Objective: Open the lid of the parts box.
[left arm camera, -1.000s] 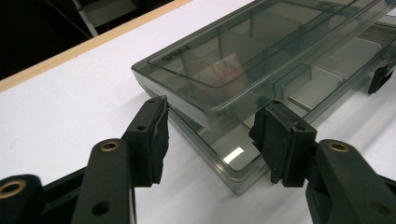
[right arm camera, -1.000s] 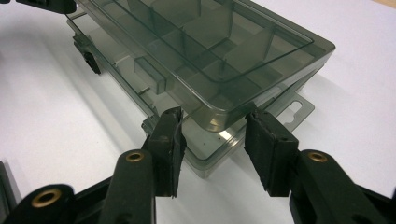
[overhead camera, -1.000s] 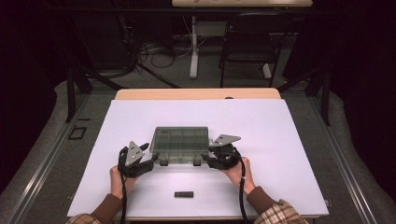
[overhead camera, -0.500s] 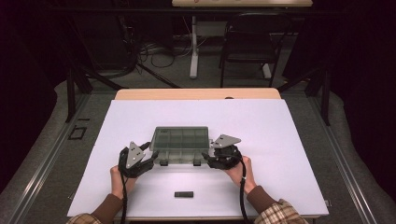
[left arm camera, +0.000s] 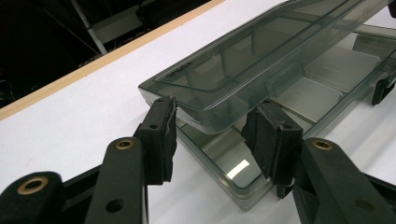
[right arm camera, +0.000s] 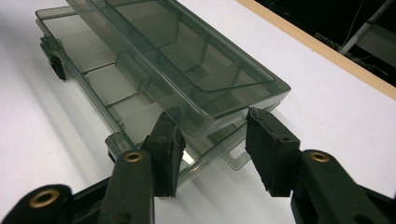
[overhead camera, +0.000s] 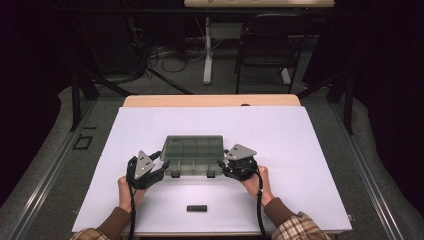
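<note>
Inside, bare compartments under organizer box point(overhead camera: 192, 154) lid point(left arm camera: 261, 56)

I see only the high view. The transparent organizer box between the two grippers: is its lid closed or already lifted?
Observer: Lifted; the lid stands tilted above the base.
Operator: What holds it up?
Observer: The left gripper and the right gripper each pinch one lid corner; their jaws have just been closing.
Operator: Is anything inside?
Observer: The compartments look empty.
</note>
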A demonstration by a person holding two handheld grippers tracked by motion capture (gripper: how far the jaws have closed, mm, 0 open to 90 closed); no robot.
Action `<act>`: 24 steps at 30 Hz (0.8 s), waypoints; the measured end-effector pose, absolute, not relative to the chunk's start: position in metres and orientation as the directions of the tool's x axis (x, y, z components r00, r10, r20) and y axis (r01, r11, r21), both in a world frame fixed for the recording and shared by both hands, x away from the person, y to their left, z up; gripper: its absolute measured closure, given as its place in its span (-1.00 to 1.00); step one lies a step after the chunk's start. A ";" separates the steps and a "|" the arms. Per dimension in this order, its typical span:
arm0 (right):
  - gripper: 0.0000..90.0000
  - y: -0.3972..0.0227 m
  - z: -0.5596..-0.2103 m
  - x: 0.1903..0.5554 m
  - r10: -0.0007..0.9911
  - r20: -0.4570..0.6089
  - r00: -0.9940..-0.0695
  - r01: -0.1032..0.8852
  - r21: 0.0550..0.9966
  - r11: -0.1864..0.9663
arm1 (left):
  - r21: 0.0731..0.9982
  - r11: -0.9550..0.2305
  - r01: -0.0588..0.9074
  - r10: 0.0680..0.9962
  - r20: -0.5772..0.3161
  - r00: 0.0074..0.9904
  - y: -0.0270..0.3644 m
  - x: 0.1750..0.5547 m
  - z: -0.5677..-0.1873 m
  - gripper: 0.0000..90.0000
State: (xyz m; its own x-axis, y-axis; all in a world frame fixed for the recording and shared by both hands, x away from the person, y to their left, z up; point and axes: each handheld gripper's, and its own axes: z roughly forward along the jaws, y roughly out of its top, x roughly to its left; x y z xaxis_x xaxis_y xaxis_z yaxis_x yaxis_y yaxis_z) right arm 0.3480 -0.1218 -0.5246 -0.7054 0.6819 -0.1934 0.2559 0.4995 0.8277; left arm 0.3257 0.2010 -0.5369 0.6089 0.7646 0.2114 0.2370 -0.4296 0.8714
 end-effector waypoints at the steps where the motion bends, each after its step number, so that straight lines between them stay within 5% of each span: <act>1: 0.27 -0.122 -0.525 0.348 0.683 -0.196 -0.704 0.254 0.828 0.500 | 0.872 -0.428 0.236 0.765 0.211 0.608 0.201 0.326 -0.537 0.18; 24: 0.37 -0.123 -0.518 0.350 0.711 -0.208 -0.672 0.219 0.861 0.459 | 0.879 -0.423 0.219 0.762 0.215 0.611 0.202 0.333 -0.523 0.25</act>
State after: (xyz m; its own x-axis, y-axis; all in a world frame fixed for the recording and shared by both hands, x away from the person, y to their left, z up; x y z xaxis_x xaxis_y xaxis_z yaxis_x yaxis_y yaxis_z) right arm 0.3500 -0.1227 -0.5180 -0.6720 0.7107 -0.2082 0.2187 0.4591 0.8611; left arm 0.3330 0.2021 -0.5235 0.6106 0.7623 0.2147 0.2192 -0.4232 0.8791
